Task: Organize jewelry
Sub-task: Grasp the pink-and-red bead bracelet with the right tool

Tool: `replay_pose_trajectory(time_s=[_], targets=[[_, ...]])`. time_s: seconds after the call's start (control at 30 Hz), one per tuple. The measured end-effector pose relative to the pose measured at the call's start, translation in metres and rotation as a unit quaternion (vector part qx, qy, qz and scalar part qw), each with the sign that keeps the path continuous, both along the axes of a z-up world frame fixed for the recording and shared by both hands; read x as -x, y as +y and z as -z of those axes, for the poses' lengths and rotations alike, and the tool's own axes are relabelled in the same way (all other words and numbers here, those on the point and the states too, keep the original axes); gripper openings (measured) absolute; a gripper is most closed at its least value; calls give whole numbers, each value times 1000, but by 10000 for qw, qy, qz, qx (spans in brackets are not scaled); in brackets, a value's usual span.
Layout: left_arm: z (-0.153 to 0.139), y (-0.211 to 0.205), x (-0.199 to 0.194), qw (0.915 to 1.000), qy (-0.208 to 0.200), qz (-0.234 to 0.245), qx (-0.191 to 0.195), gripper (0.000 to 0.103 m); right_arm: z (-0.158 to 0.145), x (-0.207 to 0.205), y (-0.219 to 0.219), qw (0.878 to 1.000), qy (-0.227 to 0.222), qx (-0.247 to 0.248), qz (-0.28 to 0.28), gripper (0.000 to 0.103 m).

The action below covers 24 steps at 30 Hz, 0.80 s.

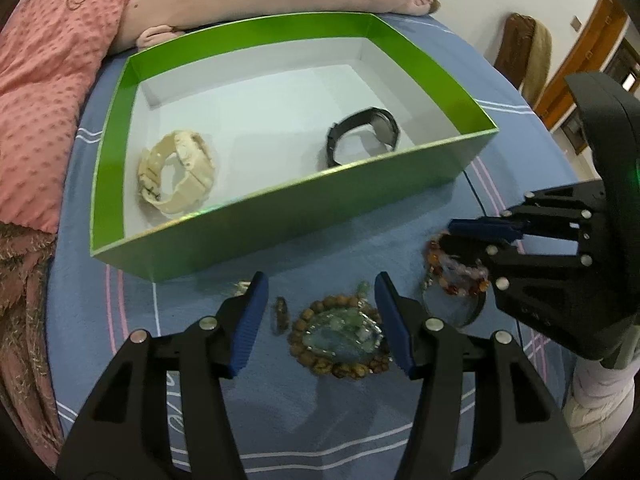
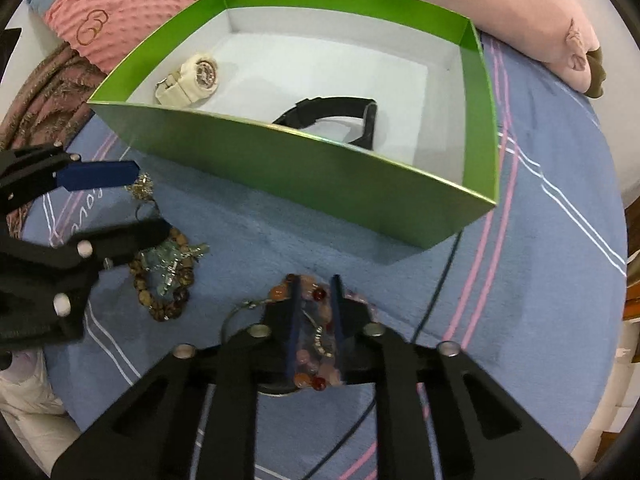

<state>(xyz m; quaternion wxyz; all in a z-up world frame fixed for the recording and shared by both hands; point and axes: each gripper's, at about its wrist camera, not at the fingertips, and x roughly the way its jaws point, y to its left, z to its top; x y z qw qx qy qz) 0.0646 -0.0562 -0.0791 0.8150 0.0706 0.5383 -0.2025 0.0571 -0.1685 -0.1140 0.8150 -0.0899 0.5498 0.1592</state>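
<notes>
Tongs, left first: left tongs (image 1: 320, 320) stand apart over the brown bead bracelet (image 1: 340, 340) with its green stone, near the bed's (image 1: 280, 420) front edge, nothing gripped; right tongs (image 2: 316, 320) are pinched together on the orange-pink bead bracelet (image 2: 316, 376) just right of it. To do the step well, I'd lift straight up until the beads clear the green box (image 1: 280, 232) wall, then release beside the cream watch (image 1: 176, 172) and black watch (image 1: 364, 136). Cursive lettering on the bedsheet is unreadable; no brands legible.
</notes>
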Motion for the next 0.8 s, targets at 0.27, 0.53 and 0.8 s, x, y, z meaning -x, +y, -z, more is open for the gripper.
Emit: replay_pose_trajectory(time_s=[0.27,0.53,0.8], targets=[[5,-11,8,9984,330,443,153,59,-16,0,-10,9987,-295,-270,315,7],[17,-25,13,9963,567,648,7,38,-17,-4,-12,9977,-433,-212,470,7],[24,-28,10,9953,720,645,-64,36,-17,-4,-17,9977,-429,-226,465,7]])
